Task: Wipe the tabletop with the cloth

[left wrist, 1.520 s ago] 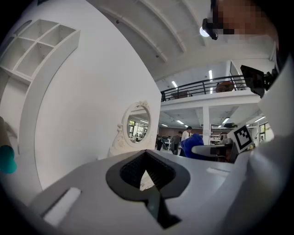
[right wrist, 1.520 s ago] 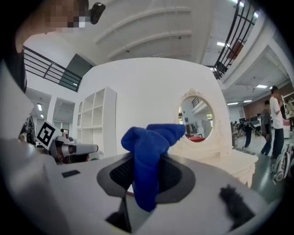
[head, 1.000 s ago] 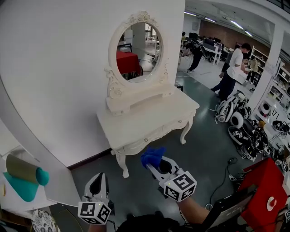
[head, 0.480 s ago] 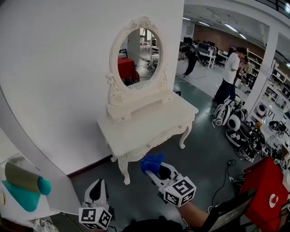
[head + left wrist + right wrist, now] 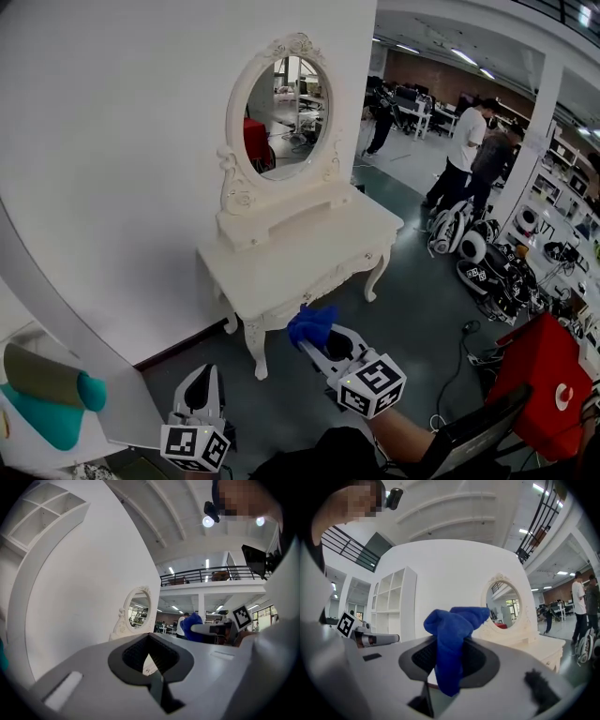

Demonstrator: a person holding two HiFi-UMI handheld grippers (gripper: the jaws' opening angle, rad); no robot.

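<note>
A white dressing table (image 5: 300, 258) with an oval mirror (image 5: 286, 117) stands against the white wall, and its top is bare. My right gripper (image 5: 314, 339) is held above the floor just in front of the table's front edge, shut on a bunched blue cloth (image 5: 312, 325). In the right gripper view the blue cloth (image 5: 452, 634) sticks up from between the jaws, with the table (image 5: 543, 644) beyond at the right. My left gripper (image 5: 200, 392) hangs lower left, well short of the table, shut with nothing in it. The left gripper view shows the mirror (image 5: 136, 613) ahead.
Two people (image 5: 473, 145) stand at the back right. Robot hardware (image 5: 492, 267) lies on the dark floor to the table's right. A red panel (image 5: 544, 375) is at lower right. A teal and olive roll (image 5: 52, 389) lies at lower left beside a curved white partition.
Both grippers have barely moved; the cloth stays gripped. The view has drifted slightly, and a second person now stands beside the one at the back right.
</note>
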